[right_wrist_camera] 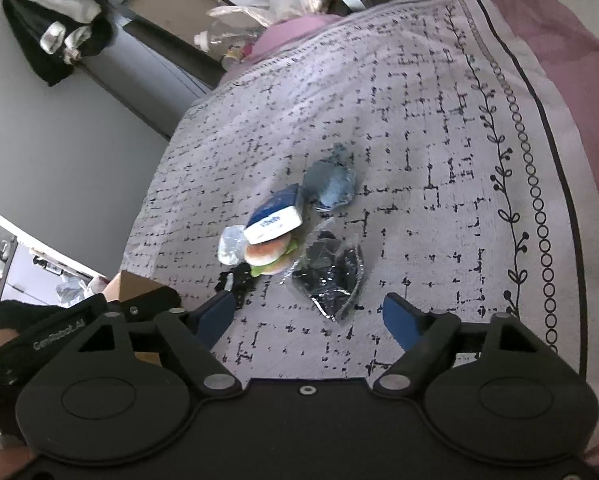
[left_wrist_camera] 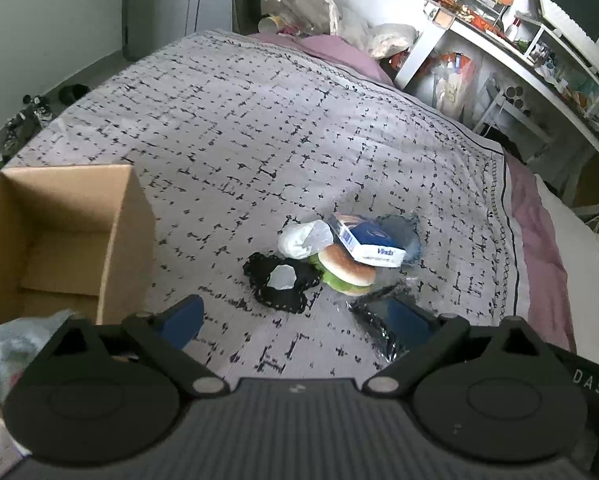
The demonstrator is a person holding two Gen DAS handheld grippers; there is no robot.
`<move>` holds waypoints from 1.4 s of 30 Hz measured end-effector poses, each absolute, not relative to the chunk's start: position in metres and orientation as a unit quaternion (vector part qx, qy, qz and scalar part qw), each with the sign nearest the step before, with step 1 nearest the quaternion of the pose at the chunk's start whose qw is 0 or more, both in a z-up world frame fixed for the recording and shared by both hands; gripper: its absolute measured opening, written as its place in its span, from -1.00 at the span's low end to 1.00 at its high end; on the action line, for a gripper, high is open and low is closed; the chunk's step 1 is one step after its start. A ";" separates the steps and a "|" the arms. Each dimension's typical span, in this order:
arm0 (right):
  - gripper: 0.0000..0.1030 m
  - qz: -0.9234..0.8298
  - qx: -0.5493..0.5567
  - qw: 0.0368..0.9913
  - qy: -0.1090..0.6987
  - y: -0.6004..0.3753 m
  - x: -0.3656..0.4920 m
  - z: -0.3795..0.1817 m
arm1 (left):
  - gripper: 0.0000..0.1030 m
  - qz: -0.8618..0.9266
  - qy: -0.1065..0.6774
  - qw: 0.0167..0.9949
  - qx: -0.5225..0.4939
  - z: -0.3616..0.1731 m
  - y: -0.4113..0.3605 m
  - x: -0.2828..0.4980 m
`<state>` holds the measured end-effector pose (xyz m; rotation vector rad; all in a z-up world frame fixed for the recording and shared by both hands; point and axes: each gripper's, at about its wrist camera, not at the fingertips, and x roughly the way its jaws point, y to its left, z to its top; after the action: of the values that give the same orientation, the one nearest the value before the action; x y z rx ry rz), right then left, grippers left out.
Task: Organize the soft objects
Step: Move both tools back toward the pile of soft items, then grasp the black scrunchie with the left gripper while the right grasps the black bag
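Note:
A small pile lies on the patterned bedspread (left_wrist_camera: 259, 120): a toy burger (left_wrist_camera: 345, 270), a blue-and-white tissue pack (left_wrist_camera: 365, 242) leaning on it, a white bagged bundle (left_wrist_camera: 303, 238), a black lacy cloth (left_wrist_camera: 279, 282), a grey-blue cloth (left_wrist_camera: 399, 232) and a black item in clear plastic (left_wrist_camera: 373, 310). An open cardboard box (left_wrist_camera: 59, 236) stands to the left. My left gripper (left_wrist_camera: 295, 322) is open and empty just short of the pile. My right gripper (right_wrist_camera: 309, 318) is open and empty just short of the plastic-wrapped black item (right_wrist_camera: 331, 270); the burger (right_wrist_camera: 267, 254) lies beyond it.
A crumpled bag (left_wrist_camera: 15, 348) lies in the box's near corner. A cluttered white desk and shelves (left_wrist_camera: 519, 40) stand along the bed's right side. Bags and bottles (left_wrist_camera: 299, 8) crowd the far end. The bed's edge with pink sheet (right_wrist_camera: 559, 60) runs on the right.

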<state>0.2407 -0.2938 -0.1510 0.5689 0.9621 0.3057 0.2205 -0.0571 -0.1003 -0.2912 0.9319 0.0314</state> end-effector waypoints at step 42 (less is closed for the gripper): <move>-0.42 0.136 0.281 0.835 0.454 -0.282 0.277 -0.187 | -0.23 -0.009 0.462 0.874 -0.153 -0.154 -0.051 0.254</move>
<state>0.2767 -0.2819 -0.1875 0.5944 0.9613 0.2876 0.2540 -0.0514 -0.1543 -0.3189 0.9647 -0.0185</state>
